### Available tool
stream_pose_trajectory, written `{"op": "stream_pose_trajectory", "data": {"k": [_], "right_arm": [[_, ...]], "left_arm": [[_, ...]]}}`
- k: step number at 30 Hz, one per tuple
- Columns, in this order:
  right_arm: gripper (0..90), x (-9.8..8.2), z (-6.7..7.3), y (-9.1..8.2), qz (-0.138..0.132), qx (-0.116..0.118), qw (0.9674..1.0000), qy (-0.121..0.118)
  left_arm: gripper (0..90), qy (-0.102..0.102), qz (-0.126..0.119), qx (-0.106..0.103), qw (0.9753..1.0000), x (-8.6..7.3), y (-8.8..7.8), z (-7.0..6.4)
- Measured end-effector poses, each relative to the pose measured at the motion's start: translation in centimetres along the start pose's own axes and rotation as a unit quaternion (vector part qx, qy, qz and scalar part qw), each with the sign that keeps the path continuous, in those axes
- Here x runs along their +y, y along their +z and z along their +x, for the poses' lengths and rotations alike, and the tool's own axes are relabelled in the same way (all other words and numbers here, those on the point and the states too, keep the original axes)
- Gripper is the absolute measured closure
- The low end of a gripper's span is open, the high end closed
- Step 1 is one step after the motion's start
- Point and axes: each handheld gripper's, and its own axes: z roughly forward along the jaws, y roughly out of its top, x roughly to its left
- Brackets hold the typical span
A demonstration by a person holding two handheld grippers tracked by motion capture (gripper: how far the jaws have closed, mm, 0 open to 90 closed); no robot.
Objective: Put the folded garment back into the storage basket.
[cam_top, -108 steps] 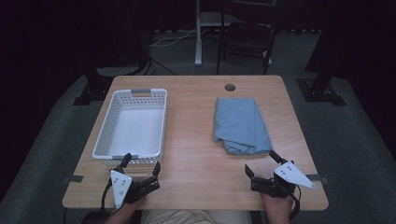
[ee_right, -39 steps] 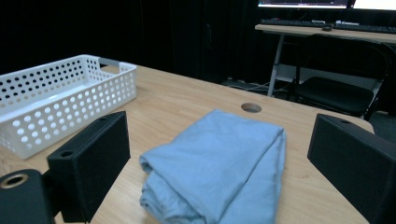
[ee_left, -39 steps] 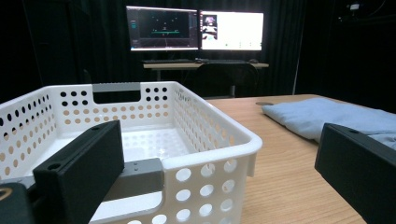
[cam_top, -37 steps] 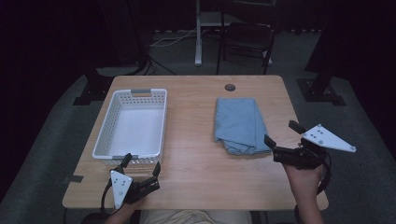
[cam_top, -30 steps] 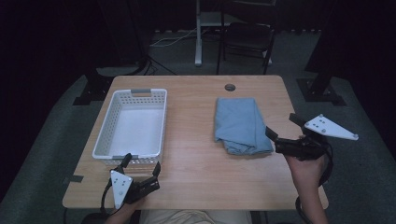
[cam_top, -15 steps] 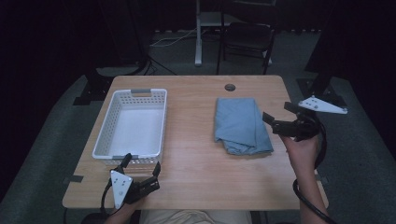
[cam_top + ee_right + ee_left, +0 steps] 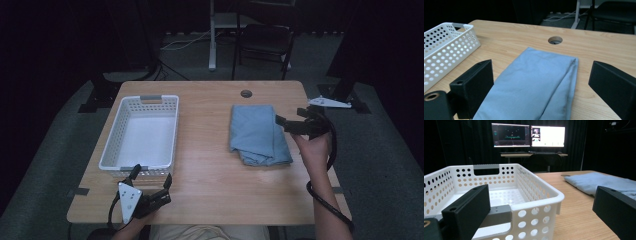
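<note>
the blue cloth [image 7: 257, 133] lies folded right of centre on the table [image 7: 210, 175]. the right gripper [image 7: 292, 120] hovers at the cloth's right edge, jaws spread wide. the left gripper [image 7: 152, 180], also released, rests at lower left beside the basket [image 7: 141, 132].

A light wooden table [image 7: 210, 180] carries a white perforated plastic basket [image 7: 141, 131] toward its left and a folded blue-grey cloth [image 7: 257, 133], perhaps a towel, toward its right; a round cable hole [image 7: 246, 93] sits near the far edge.
</note>
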Motion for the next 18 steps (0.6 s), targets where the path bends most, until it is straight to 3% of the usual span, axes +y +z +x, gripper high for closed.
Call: {"op": "stream_pose_trajectory", "data": {"k": [18], "right_arm": [[7.1,-1.2,-1.4,4.5,0.063,-0.009,0.9978,0.017]], "left_arm": [[2.6,0.0,0.0,0.0,1.0,0.0,0.0,0.0]]}}
